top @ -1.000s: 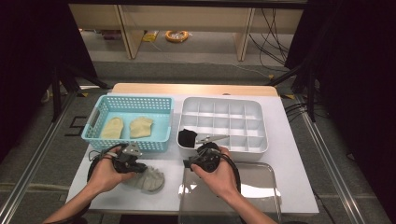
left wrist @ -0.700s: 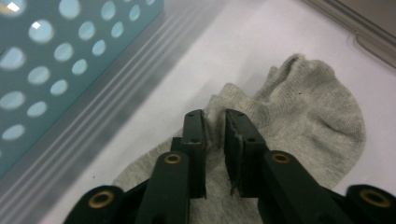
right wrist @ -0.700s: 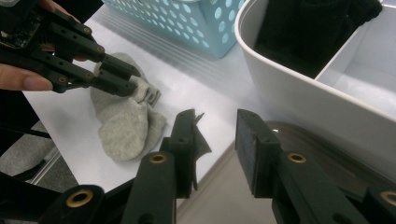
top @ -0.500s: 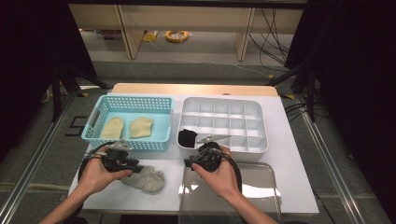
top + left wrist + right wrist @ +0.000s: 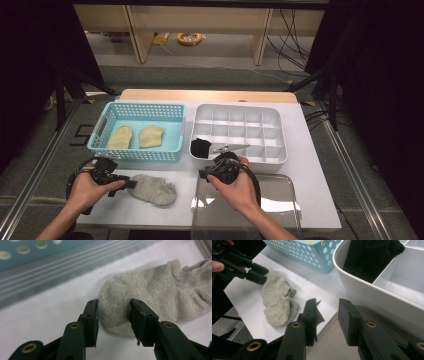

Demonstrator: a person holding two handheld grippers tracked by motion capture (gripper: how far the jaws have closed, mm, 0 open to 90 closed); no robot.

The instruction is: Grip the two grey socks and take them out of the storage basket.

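A white surface (image 5: 310, 165) carries the work, with a divided white organizer (image 5: 272, 150) at its centre-right, a turquoise basket (image 5: 100, 131) holding two yellow socks (image 5: 150, 135) to the left of it, and a clear tray (image 5: 285, 200) against the near edge — all set within easy reach of both hands. A black sock (image 5: 201, 147) is tucked into the organizer's near-left compartment, which suggests the sorting runs from basket and surface into that grid.

The grey sock (image 5: 152, 189) lies flat on the surface just in front of the basket, its toe towards the left claw (image 5: 133, 184). That claw has just been opening; its jaws stand spread on either side of the toe, not pressing it. The right claw (image 5: 327, 317) hovers, also spread with nothing between its jaws, over the tray's corner beside the organizer's near wall.

Room is tight behind the sock, where the basket wall stands near; the bare strip to the right, between sock and tray, looks the freest lane towards the organizer.
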